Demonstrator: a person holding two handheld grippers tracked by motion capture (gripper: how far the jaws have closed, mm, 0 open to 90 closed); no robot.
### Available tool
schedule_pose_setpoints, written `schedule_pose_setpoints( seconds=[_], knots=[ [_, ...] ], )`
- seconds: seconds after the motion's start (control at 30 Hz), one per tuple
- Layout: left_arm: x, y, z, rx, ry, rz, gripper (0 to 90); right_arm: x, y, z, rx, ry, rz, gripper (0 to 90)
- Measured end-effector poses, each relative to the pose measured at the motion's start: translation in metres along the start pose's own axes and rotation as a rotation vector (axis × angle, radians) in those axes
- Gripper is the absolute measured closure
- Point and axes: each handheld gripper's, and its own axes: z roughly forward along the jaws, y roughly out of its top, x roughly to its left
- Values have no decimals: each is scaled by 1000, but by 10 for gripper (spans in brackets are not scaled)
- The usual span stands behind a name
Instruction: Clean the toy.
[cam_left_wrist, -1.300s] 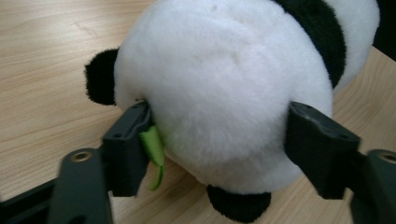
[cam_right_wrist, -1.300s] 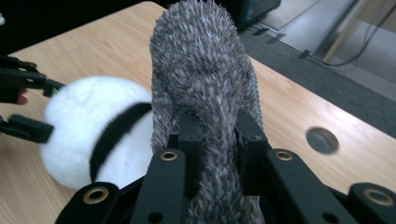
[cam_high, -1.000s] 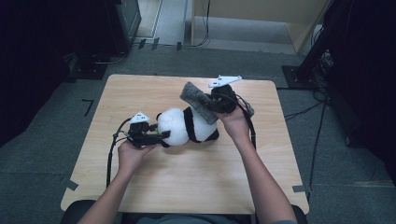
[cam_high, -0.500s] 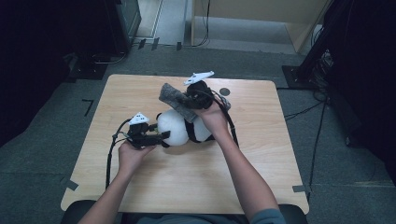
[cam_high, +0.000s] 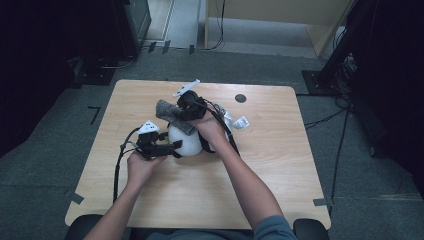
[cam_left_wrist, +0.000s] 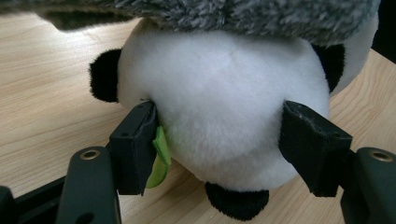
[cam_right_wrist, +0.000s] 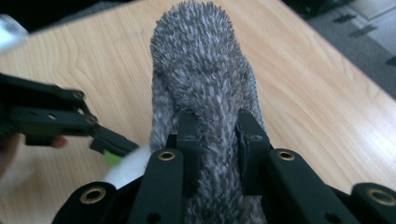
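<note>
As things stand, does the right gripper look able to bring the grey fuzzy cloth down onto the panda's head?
Probably yes: the right gripper is shut on the grey cloth, already hanging over the panda, which the left gripper holds by the head; nothing lies between.

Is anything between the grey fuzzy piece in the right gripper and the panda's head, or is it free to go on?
Nothing visible stands between them. The grey fuzzy piece, clamped in the right gripper, already hangs just over the panda's head, which the left gripper grips on both sides.
</note>
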Motion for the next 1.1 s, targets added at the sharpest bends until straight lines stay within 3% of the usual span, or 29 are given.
schedule_pose_setpoints(
  seconds=[0.43, 1.1],
  knots=[
    [0, -1, 1, 1, 6, 3, 311, -33, -11, -10, 44, -48, 69, 747],
    [2, -1, 3, -5, 4, -1, 315, -81, -38, -49, 48, -137, 144, 745]
  ],
)
